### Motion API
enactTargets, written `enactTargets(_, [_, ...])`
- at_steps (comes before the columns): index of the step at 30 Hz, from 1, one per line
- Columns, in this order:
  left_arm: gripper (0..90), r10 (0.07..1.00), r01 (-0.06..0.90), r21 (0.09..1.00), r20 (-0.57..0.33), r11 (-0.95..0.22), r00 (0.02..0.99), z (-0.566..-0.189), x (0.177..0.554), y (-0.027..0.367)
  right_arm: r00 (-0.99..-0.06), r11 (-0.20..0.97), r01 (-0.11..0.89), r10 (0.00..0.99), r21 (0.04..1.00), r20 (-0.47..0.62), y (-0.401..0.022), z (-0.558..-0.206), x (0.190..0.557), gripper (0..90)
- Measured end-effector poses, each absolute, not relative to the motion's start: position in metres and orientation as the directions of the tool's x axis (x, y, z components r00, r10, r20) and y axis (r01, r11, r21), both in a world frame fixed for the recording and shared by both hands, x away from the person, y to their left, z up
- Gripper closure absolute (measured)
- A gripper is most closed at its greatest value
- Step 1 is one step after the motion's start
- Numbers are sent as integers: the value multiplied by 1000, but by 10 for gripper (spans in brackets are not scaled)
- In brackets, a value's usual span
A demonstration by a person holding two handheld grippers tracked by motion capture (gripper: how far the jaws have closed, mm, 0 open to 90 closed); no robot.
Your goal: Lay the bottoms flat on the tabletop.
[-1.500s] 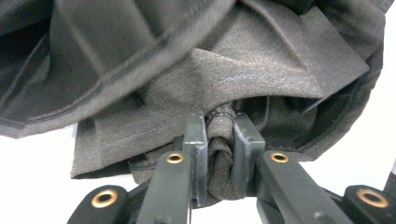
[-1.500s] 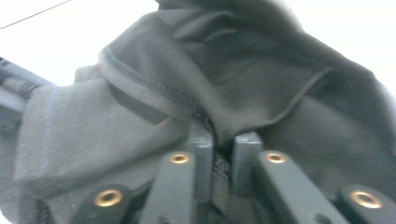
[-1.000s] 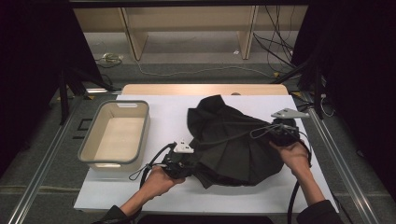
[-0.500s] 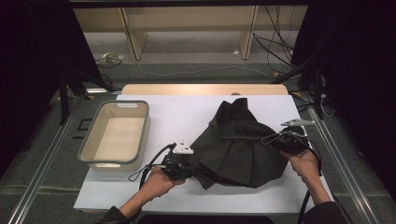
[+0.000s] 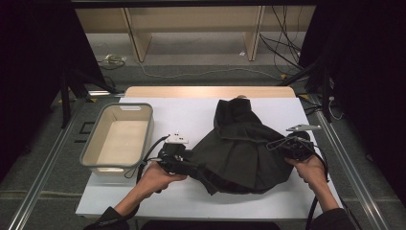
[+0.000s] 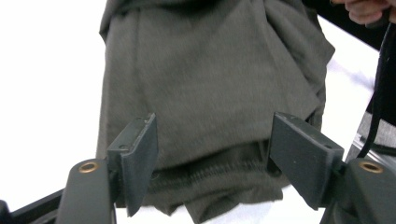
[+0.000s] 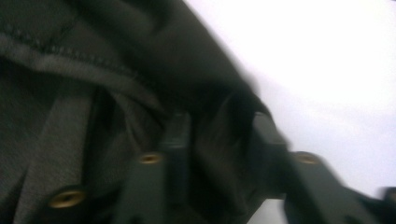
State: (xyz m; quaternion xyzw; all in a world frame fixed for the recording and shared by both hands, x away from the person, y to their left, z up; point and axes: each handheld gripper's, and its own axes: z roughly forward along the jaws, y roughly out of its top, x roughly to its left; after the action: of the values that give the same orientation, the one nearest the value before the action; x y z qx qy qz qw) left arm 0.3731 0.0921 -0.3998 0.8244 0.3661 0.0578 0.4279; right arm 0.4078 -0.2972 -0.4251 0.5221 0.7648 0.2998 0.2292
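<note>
Dark garment [image 5: 242, 148] is lying bunched on the white desk [image 5: 191, 115], right of the middle, between the two tools. Its long axis is running from the near edge toward the far edge, narrowing to a point at the far end and spreading wide toward the person.

The left hand [image 5: 155, 176] is reaching in from the bottom, forearm angling up and to the right, and is holding the left tool [image 6: 212, 161] level at the garment's near left hem. Its jaws have just been opening and are standing apart, with the folded hem lying between them, pads clear of the cloth.

The right hand [image 5: 313, 168] is gripping the right tool [image 7: 217, 140] at the garment's right edge, pointing leftward into the cloth. Its jaws have just been opening too; dark fabric is sitting between them, and the blurred view is not showing whether they are pressing it.

A beige bin [image 5: 95, 143] is sitting at the desk's left.
</note>
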Motion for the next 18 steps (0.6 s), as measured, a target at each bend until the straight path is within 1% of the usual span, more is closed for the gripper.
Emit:
enactTargets(2, [302,682,567,746,-212,-350,700,-400,382,92,-366,272,647,930,712,-23,-297,-419,405,463])
enactTargets(6, [288,725,598,729,-208,-333,657,-410,404,91,-419,298,591,907,750,-29,-289,-401,397,328])
enactTargets(7, [282,736,608,720,-204,-333,645,-413,409,90,-431,304,572,902,762,-37,-286,-395,395,315])
enactTargets(11, [253,760,646,690,-214,-327,613,-426,423,89,-478,274,521,878,808,10,-277,-378,390,283])
enactTargets(14, [226,771,665,674,-221,-322,597,-432,430,88,-517,287,510,856,811,23,-261,-375,390,266])
enactTargets(18, [205,779,686,659,-239,-308,580,-437,436,90,-545,335,500,839,799,-10,-242,-373,393,249])
